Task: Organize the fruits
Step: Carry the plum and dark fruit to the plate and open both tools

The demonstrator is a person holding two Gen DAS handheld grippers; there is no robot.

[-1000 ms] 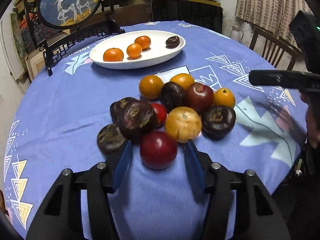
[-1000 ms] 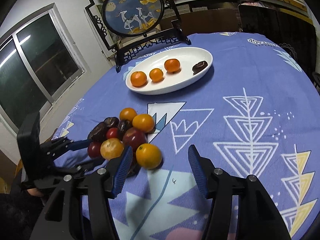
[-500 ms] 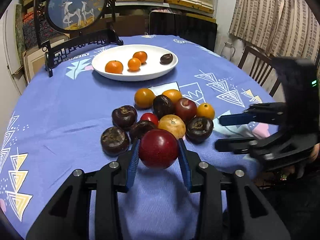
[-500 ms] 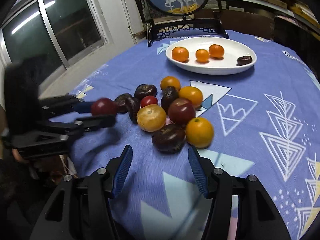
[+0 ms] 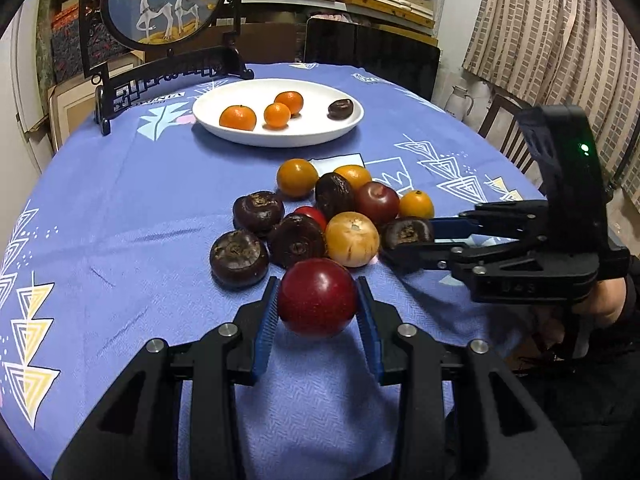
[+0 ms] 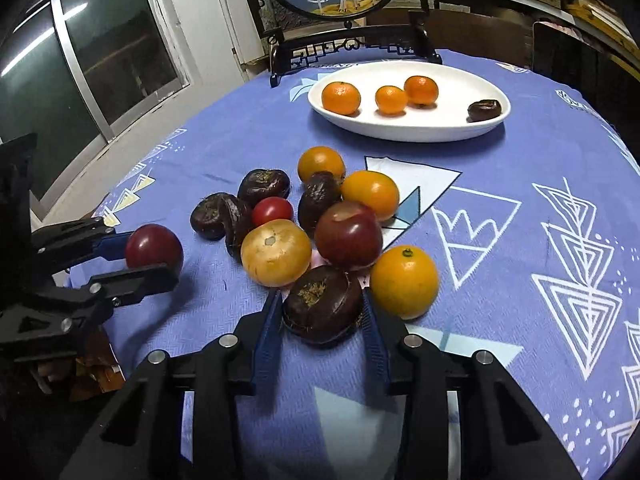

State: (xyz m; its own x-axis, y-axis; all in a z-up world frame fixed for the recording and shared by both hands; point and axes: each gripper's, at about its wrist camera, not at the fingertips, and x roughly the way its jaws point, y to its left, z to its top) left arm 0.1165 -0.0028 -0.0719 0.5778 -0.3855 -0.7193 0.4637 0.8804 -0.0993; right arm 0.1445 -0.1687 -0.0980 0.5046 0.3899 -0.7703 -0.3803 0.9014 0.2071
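Observation:
My left gripper (image 5: 318,316) is shut on a red plum (image 5: 317,297) and holds it above the blue tablecloth, in front of the fruit pile; it also shows in the right wrist view (image 6: 154,247). My right gripper (image 6: 322,312) has its blue pads on both sides of a dark brown fruit (image 6: 323,304) at the near edge of the pile; the same fruit shows in the left wrist view (image 5: 407,233). The pile holds orange, yellow, red and dark fruits. A white oval plate (image 5: 224,128) at the far side holds three tangerines and one dark fruit (image 5: 340,108).
A round painted screen on a black stand (image 5: 168,4) stands behind the plate. Chairs (image 5: 508,128) and a curtain are at the right, shelves at the back. A window (image 6: 80,56) is on the left in the right wrist view. The table edge is near both grippers.
My left gripper closed on the red plum and lifted it back from the pile. My right gripper swung round to the pile and closed in around the dark brown fruit.

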